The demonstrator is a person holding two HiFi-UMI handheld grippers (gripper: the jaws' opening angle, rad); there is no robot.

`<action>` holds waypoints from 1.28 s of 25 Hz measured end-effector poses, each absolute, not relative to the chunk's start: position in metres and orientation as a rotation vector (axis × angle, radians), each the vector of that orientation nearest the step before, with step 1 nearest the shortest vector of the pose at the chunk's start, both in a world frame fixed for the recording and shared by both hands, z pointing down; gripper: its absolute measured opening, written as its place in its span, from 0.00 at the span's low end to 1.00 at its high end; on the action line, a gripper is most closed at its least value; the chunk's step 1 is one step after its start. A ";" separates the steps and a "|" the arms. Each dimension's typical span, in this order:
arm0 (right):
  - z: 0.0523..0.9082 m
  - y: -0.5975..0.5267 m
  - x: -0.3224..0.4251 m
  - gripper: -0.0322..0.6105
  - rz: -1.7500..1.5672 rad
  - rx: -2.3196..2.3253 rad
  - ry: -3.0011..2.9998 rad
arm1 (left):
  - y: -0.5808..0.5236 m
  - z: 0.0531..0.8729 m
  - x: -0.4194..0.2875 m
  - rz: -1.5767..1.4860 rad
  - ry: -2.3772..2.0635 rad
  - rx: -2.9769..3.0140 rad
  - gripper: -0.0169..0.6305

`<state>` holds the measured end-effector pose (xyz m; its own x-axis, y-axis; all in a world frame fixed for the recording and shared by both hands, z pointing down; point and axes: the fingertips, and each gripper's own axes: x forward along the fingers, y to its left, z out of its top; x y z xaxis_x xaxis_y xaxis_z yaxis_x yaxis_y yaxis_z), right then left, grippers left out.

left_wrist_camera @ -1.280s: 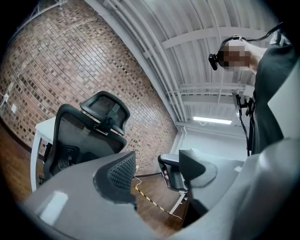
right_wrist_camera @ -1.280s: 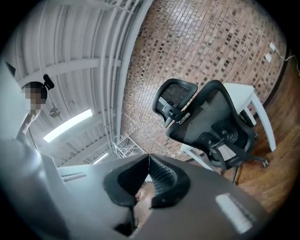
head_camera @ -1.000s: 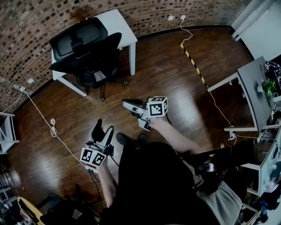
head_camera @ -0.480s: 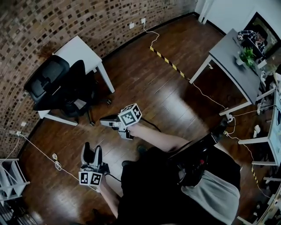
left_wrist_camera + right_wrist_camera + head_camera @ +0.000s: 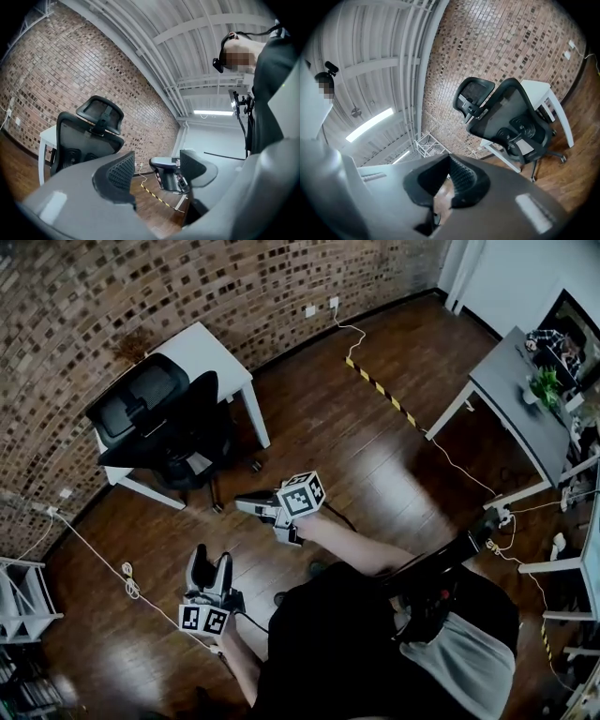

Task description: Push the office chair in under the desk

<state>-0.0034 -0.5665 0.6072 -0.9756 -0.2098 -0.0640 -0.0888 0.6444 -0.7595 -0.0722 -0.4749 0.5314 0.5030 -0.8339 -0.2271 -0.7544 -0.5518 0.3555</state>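
Note:
A black mesh office chair (image 5: 155,423) stands tight against the white desk (image 5: 211,348) by the brick wall, its backrest over the desk's front edge. Both grippers hang well short of it, above the wood floor. My left gripper (image 5: 208,563) is low at the left, jaws open and empty. My right gripper (image 5: 251,506) points toward the chair with its jaws shut on nothing. In the left gripper view the chair (image 5: 89,136) shows past the open left gripper (image 5: 154,171). The right gripper view has the chair (image 5: 511,117) and desk (image 5: 546,101) beyond the shut right gripper (image 5: 446,183).
A yellow-black tape strip (image 5: 380,388) and a white cable (image 5: 94,531) lie on the floor. A grey desk with a plant (image 5: 520,395) stands at the right, and a white shelf unit (image 5: 19,601) at the left edge. The person's legs fill the bottom.
The head view has swung, so chair and desk sit at a different spot in the picture. Both grippers keep about the same pose, apart from the chair, with jaws unchanged.

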 end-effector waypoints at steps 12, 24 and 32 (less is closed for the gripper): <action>0.524 -0.544 -0.016 0.05 -1.055 -0.256 2.621 | -0.449 0.489 -0.117 -0.508 -1.364 2.569 0.59; 0.514 -0.533 -0.027 0.05 -0.990 -0.265 2.642 | -0.444 0.485 -0.138 -0.580 -1.355 2.549 0.44; 0.508 -0.525 -0.026 0.05 -0.944 -0.267 2.653 | -0.442 0.485 -0.137 -0.603 -1.347 2.546 0.40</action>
<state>-0.0261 -0.5254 0.5084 -0.9341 -0.2756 -0.2270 -0.0703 0.7653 -0.6398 -0.1370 -0.4418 0.4845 0.5022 -0.8246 -0.2604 -0.7437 -0.5655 0.3566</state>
